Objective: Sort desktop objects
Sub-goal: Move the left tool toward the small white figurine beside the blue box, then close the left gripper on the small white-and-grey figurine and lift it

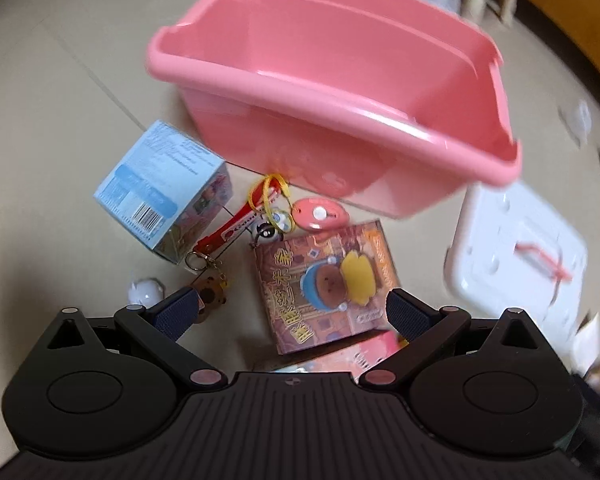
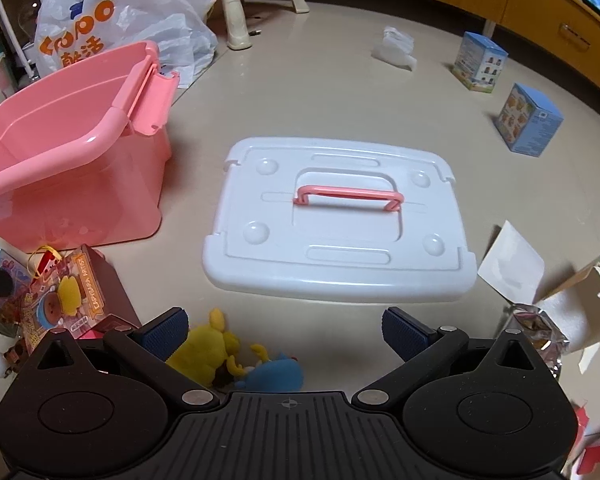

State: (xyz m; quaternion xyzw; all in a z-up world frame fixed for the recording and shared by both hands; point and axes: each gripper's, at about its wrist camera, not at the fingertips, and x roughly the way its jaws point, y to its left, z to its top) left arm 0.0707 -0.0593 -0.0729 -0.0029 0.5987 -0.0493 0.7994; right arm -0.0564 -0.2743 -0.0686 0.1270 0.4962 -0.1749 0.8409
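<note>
both tongs gape wide, holding nothing: left gripper [image 1: 292, 312] over the stiff, light orange box [image 1: 324, 280] (pinch its side edges), right gripper [image 2: 284, 330] above a soft plush [image 2: 210, 346]. farther left, the pink bin [image 2: 60, 184] stands lidless.

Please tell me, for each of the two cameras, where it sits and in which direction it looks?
Left wrist: sits on the left gripper, looks down at the foil box and pink bin; both open fingers show.
Right wrist: sits on the right gripper, looks forward over the white lid; both open fingers show.
Shared: pink bin, white lid, foil box.
</note>
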